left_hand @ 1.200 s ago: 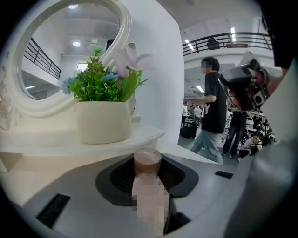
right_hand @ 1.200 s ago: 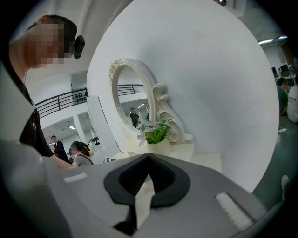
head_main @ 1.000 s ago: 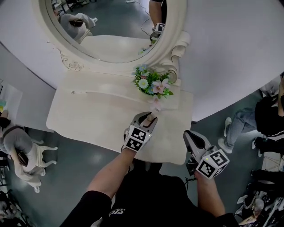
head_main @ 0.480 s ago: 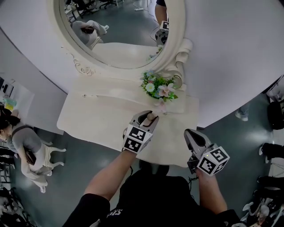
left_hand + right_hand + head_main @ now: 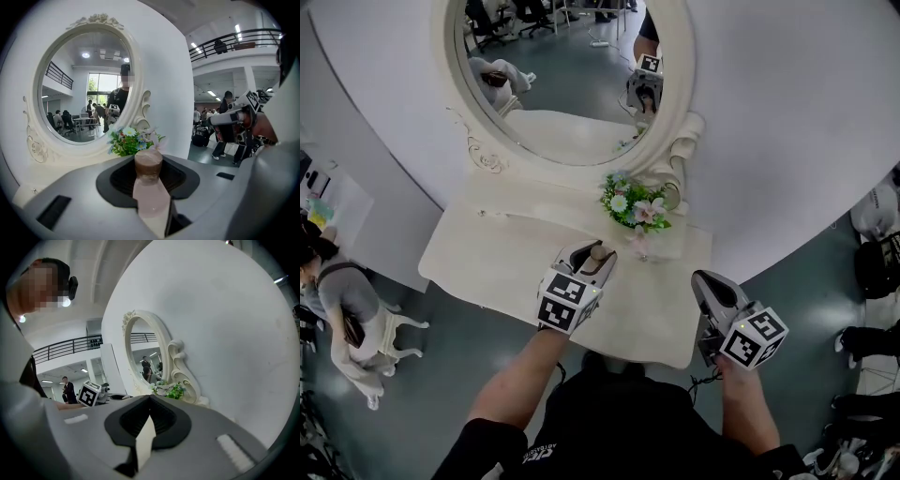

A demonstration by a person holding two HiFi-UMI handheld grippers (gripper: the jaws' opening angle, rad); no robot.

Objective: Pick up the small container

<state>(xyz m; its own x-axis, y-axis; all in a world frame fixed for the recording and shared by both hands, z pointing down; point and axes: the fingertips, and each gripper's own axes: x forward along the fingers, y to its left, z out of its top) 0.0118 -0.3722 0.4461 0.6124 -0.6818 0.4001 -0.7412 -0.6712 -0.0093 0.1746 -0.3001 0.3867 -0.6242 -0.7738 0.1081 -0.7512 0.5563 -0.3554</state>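
Cream and curved, the surface (image 5: 487, 258) is standing against a white wall under an oval mirror (image 5: 553, 84), with flowers (image 5: 636, 202) sitting toward its back right corner. Over the middle of it, the left hand-held gripper (image 5: 594, 259) is clamping the container (image 5: 149, 174), a small pale pink bottle with a brown cap (image 5: 148, 161). Both jaws are pressing on its body from the sides, and the cap is pointing away from the hand, toward the flowers. The jaws are hiding its base, so whether it is hanging clear of the surface cannot be read directly. Nothing appears to be touching it from below, though, and the pickup is looking all but done. The right hand-held gripper (image 5: 705, 281) is hovering at the surface's right edge with its jaws closed together on nothing. Judging by its size, the container is probably weighing very little. Its walls are looking stiff and smooth, plastic or glass, so it may be prone to sliding between the pads if the squeeze slackens or the tilt grows. Gripping across the straight body below the cap, as the left jaws are doing, is looking like the sound choice, since the cap could be working loose under a pinch. If it is glass, a drop onto the hard surface would be risking a crack.
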